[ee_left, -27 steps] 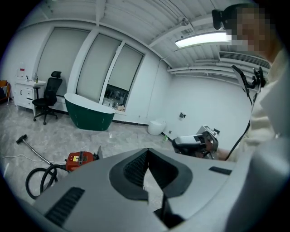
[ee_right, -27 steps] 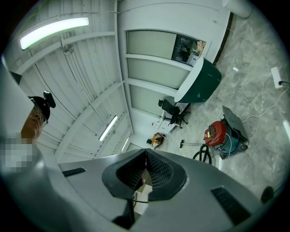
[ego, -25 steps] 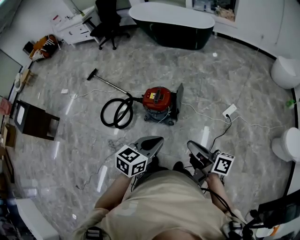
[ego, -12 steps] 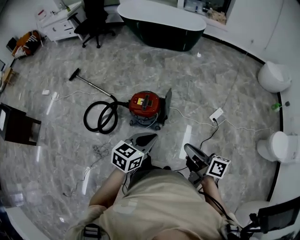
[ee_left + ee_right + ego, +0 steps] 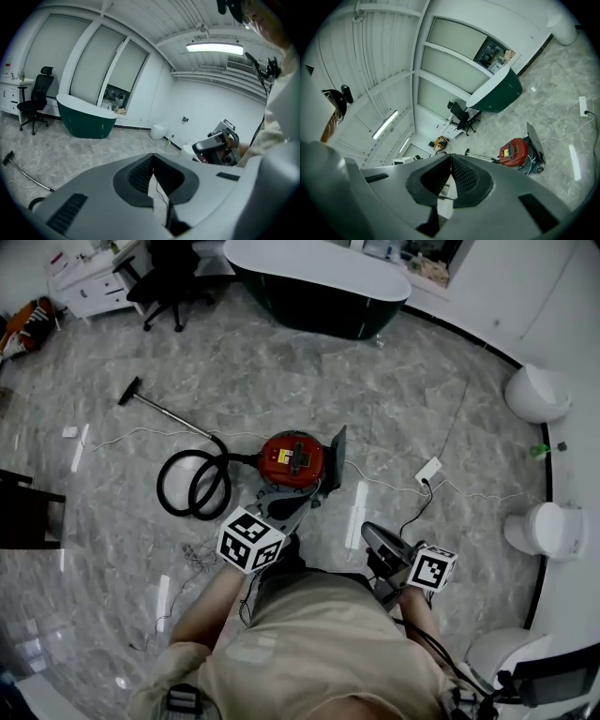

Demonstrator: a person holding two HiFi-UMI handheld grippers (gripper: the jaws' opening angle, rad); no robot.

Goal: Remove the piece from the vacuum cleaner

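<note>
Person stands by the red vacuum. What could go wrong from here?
Tripping: the white cable and coiled hose lie on the floor beside the vacuum cleaner and could snag a foot. Shoving: the left gripper and right gripper are both shut and empty; unless opened, they may just push it.

Red vac [image 5: 292,457], coiled hose [image 5: 159,486] on floor [image 5: 403,371]
</note>
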